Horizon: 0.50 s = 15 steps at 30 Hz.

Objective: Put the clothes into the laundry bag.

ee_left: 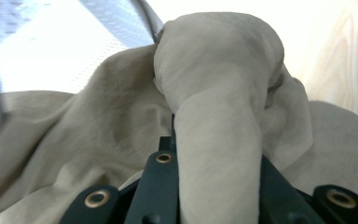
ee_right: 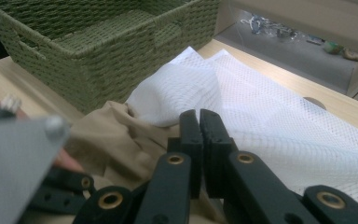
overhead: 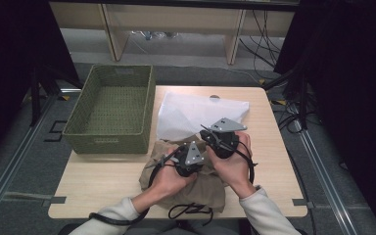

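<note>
- Jaws of the left gripper (overhead: 172,157) clenched on a raised fold of the beige cloth (ee_left: 219,140); no earlier picture, fold runs away from the jaws.
- Jaws of the right gripper (ee_right: 199,122) pressed together, empty.
- Cloth lies bunched at the surface's (overhead: 269,147) near edge.
- Count: one beige cloth, one white mesh bag (overhead: 196,113), one green basket (overhead: 112,142).

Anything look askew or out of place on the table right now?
Nothing damaged or spilled. The tan cloth lies crumpled, one corner over the table's near edge; the white mesh bag sits rumpled beside the basket.
</note>
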Tool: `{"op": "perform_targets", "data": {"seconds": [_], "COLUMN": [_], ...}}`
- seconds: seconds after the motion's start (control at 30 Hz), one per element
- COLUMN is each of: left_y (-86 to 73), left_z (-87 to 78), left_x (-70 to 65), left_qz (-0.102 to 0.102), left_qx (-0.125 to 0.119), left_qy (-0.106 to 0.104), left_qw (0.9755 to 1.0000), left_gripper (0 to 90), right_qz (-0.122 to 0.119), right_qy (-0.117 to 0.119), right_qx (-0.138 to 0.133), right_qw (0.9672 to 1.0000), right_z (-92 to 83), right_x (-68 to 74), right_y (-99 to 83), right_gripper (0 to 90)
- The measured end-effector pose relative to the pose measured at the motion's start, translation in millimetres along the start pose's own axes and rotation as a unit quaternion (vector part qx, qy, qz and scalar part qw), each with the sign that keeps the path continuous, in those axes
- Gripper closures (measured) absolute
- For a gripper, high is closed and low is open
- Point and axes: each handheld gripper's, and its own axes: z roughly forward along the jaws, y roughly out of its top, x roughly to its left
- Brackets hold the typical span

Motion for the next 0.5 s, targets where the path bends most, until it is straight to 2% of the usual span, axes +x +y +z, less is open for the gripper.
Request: {"op": "perform_targets", "data": {"seconds": [0.03,0.07,0.1,0.23,0.3,0.33,0.37,0.4,0.47,0.5], "left_y": [0.4,0.6,0.3,0.4,0.8,0.7,1.0,0.9,1.4,1.3], "left_z": [-1.5,-3.2,-4.1,-8.6,-12.2,-13.0,-15.3,-16.0,-19.5,-21.2], "left_x": [2.7,4.3,4.9,13.2,18.3,20.1,22.8,25.0,28.2,30.8], "left_qz": [0.002,-0.006,-0.017,-0.042,-0.049,-0.057,-0.064,-0.061,-0.074,-0.072], "left_qx": [-0.003,-0.001,-0.008,-0.016,-0.015,-0.022,-0.02,-0.024,-0.025,-0.03], "left_qy": [0.005,0.004,0.01,0.027,0.034,0.04,0.043,0.05,0.058,0.063], "left_qw": [1.0,1.0,0.9998,0.9986,0.9981,0.9973,0.9968,0.9966,0.9952,0.995], "left_gripper": [83.8,83.9,84.0,84.1,84.2,84.2,84.2,84.2,84.2,84.2], "right_qz": [0.001,0.002,-0.008,-0.01,0.005,-0.002,0.001,-0.003,0.004,0.002], "right_qy": [0.004,0.008,0.006,0.008,0.006,0.008,0.008,0.009,0.006,0.007], "right_qx": [0.0,-0.003,-0.003,-0.004,-0.002,-0.006,-0.007,-0.006,-0.007,-0.007], "right_qw": [1.0,1.0,1.0,0.9999,1.0,0.9999,0.9999,0.9999,0.9999,1.0], "right_z": [-0.6,-0.6,-0.9,-3.0,-4.3,-4.0,-4.3,-5.2,-5.7,-6.1], "right_x": [0.2,0.4,0.1,-0.8,-0.3,-1.8,-2.4,-4.2,-5.3,-5.9], "right_y": [0.3,0.5,0.9,1.8,2.1,2.4,2.5,2.8,2.9,2.9], "right_gripper": [89.7,89.7,89.7,89.7,89.7,89.7,89.7,89.7,89.7,89.7]}}
